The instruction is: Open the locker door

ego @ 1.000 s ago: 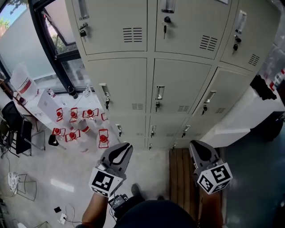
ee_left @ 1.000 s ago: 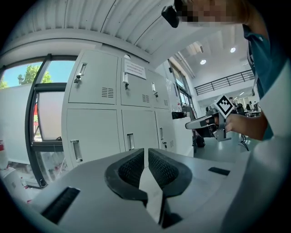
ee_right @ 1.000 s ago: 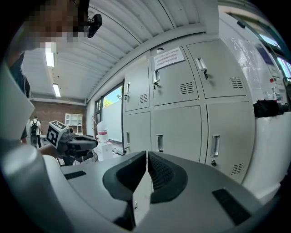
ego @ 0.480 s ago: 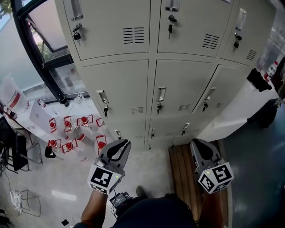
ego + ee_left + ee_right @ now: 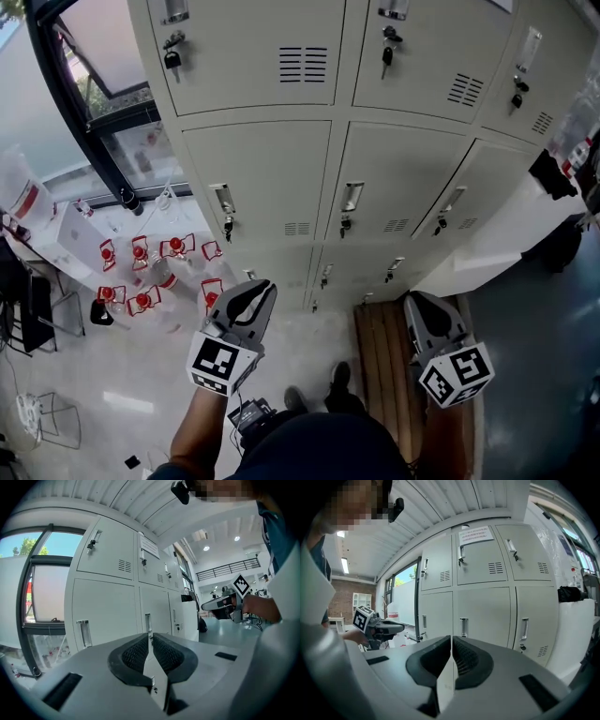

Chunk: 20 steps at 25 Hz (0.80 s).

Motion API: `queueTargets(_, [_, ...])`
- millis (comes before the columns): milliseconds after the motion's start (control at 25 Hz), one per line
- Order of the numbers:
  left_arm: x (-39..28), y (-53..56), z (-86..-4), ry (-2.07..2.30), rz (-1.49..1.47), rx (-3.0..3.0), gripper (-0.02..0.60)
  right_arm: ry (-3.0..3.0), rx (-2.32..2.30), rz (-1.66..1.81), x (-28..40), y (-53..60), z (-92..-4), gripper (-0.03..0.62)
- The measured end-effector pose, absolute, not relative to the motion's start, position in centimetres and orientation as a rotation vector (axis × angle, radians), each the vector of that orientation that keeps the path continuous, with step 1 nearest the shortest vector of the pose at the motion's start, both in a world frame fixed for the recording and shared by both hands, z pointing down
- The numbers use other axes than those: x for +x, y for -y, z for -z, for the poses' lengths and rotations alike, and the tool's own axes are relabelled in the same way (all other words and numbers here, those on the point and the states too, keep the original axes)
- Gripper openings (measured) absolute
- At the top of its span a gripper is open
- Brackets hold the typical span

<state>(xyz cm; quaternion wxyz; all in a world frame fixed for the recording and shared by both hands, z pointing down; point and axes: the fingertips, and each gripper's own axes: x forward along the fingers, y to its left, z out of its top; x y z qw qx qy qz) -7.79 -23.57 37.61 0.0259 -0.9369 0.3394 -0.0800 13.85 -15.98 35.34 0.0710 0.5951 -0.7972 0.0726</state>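
Note:
A bank of cream lockers fills the head view. Its middle row has doors with handles at left [image 5: 222, 199], centre [image 5: 352, 196] and right [image 5: 454, 200], all closed. My left gripper [image 5: 255, 292] is held low, short of the lockers, and points at them; its jaws are shut with nothing between them. My right gripper [image 5: 419, 305] hangs level with it to the right, also shut and empty. The left gripper view shows the handles [image 5: 84, 633] ahead and the right gripper [image 5: 220, 604] off to the side. In the right gripper view, handles [image 5: 463, 626] lie straight ahead.
Several red-capped water bottles [image 5: 141, 279] stand on the floor at the left below a black-framed window [image 5: 89, 112]. A wooden bench [image 5: 380, 375] lies under my right gripper. A white cabinet [image 5: 506, 244] with a black bag [image 5: 553, 174] stands beside the lockers at the right.
The person has stepped closer to the lockers and a foot now shows below. Both grippers moved forward with them. Their jaws look the same.

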Motion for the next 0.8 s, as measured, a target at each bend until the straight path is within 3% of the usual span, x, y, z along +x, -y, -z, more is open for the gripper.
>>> queueTargets(800, [-11.5, 31.4, -38.3, -1.365, 0.267, -2.782, 0.044, 2.471, 1.645, -0.251, 13.5, 22.1, -36.7, 0.037])
